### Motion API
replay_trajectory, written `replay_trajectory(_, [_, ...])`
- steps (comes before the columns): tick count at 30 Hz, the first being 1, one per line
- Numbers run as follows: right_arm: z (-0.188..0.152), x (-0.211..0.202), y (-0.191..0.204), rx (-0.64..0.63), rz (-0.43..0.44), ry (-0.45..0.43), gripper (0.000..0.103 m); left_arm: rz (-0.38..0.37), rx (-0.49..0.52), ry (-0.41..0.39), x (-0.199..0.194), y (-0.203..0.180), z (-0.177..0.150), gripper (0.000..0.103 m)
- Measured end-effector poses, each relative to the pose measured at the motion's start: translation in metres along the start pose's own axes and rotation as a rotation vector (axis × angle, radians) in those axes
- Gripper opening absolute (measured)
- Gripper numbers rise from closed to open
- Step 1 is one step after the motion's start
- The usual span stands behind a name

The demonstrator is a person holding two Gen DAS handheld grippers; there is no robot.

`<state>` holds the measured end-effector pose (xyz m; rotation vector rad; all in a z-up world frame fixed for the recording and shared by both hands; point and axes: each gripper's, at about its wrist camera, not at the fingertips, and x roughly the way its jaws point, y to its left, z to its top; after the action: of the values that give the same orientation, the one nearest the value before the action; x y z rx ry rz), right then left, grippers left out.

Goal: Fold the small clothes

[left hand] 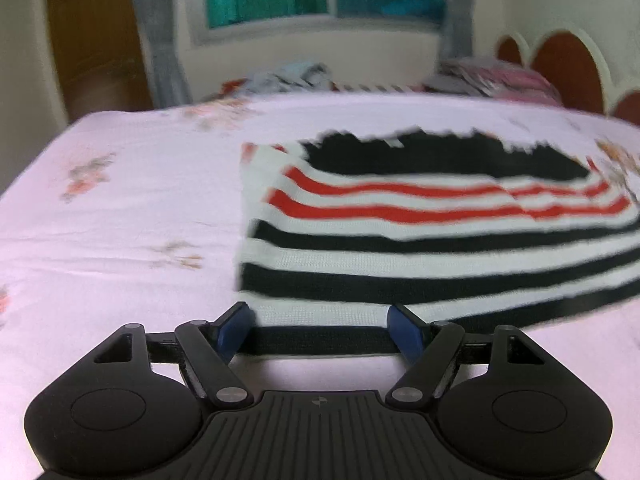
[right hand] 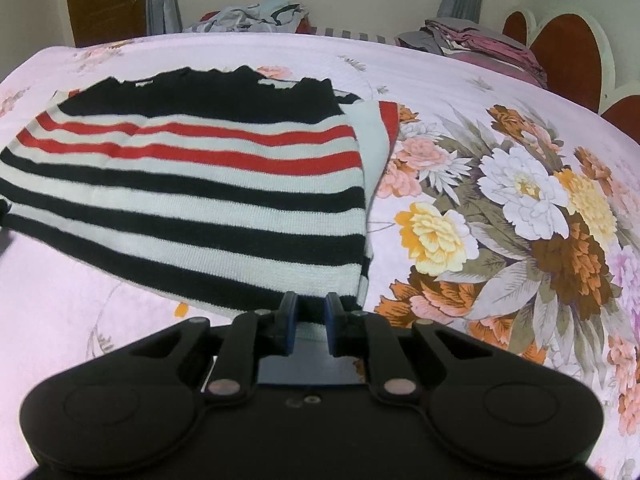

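A: Risk here? Uneven lift. Only one near corner of the sweater [right hand: 192, 184] pinched, so a skewed fold, or hem slipping free mid-lift.

B: Cause?

A: Left tongs [left hand: 320, 330] wide apart, straddling the near black hem, nothing clamped. Blurred view, so contact hard to judge.

B: Right tongs [right hand: 308, 322]?

A: Nearly together, nipped on the hem at the near right corner. Thin bite, easily lost.

B: Sweater's place?

A: Flat on the bed [right hand: 480, 80], left of the big flower print, sides apparently already tucked in. Other clothes piled at the far edge.
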<state>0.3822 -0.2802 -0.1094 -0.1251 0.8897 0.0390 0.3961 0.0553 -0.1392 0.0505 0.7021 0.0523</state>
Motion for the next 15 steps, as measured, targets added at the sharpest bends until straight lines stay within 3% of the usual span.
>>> replay_trajectory(2, [-0.005, -0.014, -0.001, 0.019, 0.010, -0.051, 0.037, -0.015, -0.106, -0.023, -0.016, 0.016, -0.006, 0.075])
replay_trajectory(4, [-0.009, -0.021, -0.005, 0.060, 0.039, -0.061, 0.043, -0.058, -0.266, -0.010, -0.024, 0.033, -0.019, 0.075])
replay_trajectory(6, [-0.011, -0.025, -0.007, 0.108, 0.083, -0.075, 0.039, -0.123, -0.401, 0.012, -0.025, 0.043, -0.033, 0.075])
replay_trajectory(9, [-0.004, -0.028, 0.000, 0.123, 0.137, -0.099, 0.024, -0.224, -0.624, 0.035, -0.012, 0.052, -0.048, 0.075])
replay_trajectory(13, [0.017, -0.025, 0.016, 0.117, 0.196, -0.122, 0.015, -0.272, -0.858, 0.012, 0.011, 0.062, -0.051, 0.075])
replay_trajectory(15, [0.030, -0.017, 0.024, 0.124, 0.215, -0.119, 0.006, -0.275, -0.911, 0.002, 0.024, 0.064, -0.047, 0.075])
